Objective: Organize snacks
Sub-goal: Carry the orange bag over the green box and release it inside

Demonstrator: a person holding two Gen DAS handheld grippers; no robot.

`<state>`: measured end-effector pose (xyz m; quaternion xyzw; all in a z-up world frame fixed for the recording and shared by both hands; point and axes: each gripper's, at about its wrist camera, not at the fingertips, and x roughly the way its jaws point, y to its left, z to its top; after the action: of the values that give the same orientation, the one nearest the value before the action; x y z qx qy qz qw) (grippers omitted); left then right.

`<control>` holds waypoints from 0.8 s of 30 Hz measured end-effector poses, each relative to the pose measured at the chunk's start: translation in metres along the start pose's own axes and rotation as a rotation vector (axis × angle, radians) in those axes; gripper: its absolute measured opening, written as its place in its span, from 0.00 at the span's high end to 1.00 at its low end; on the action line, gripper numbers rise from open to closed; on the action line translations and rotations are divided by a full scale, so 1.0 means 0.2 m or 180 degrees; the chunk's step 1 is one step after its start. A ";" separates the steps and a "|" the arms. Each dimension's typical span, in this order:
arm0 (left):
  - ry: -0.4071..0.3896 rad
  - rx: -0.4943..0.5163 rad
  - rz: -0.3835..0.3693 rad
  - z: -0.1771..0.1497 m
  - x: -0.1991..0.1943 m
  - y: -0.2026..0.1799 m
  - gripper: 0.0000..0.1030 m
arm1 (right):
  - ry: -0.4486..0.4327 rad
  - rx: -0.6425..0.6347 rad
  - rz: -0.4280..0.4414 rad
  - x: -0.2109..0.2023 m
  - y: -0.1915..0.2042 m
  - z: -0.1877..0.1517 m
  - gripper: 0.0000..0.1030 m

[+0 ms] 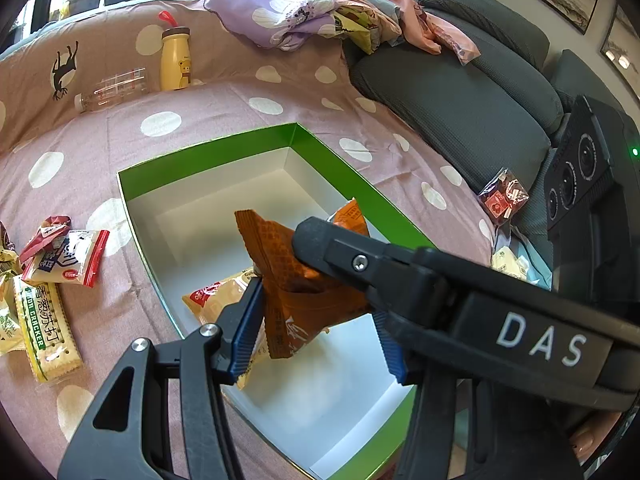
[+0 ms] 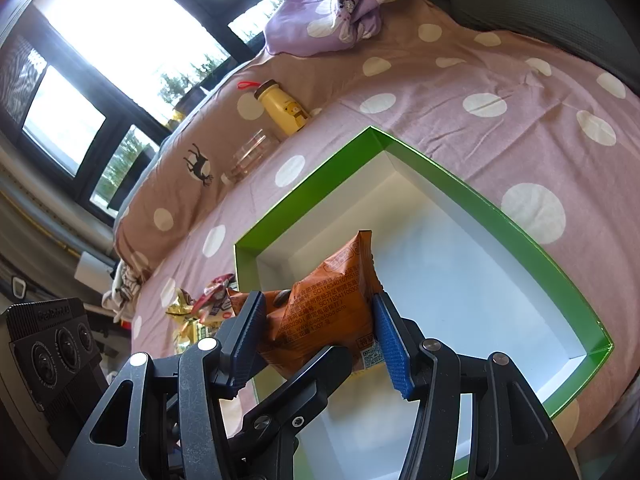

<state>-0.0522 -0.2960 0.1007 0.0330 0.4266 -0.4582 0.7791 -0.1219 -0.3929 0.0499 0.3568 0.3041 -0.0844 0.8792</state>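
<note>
Polka-dot bedspread [image 2: 500,80] serves as worktop; both tongs meet over green-rimmed box [image 2: 520,236], left gripper [image 1: 320,320] and right gripper [image 2: 320,336] pinching one orange snack packet [image 2: 332,312], probably steadying it for lowering; beyond, loose snacks [image 1: 52,264] wait outside the box, yellow bottle [image 1: 175,60] farther

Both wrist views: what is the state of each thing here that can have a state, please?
Left gripper: shut on the darker orange packet.
Right gripper: shut on the bright orange packet.
Green box: open, with a yellow packet lying inside.
Yellow bottle: upright, capped.
Clear bottle: lying on its side.
</note>
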 end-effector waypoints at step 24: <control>0.0020 -0.0011 -0.0013 0.00 0.00 0.01 0.48 | 0.0002 0.0004 -0.0006 0.00 0.00 0.00 0.44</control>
<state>-0.0516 -0.2947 0.0998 0.0322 0.4300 -0.4589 0.7768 -0.1217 -0.3931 0.0506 0.3571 0.3047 -0.0853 0.8788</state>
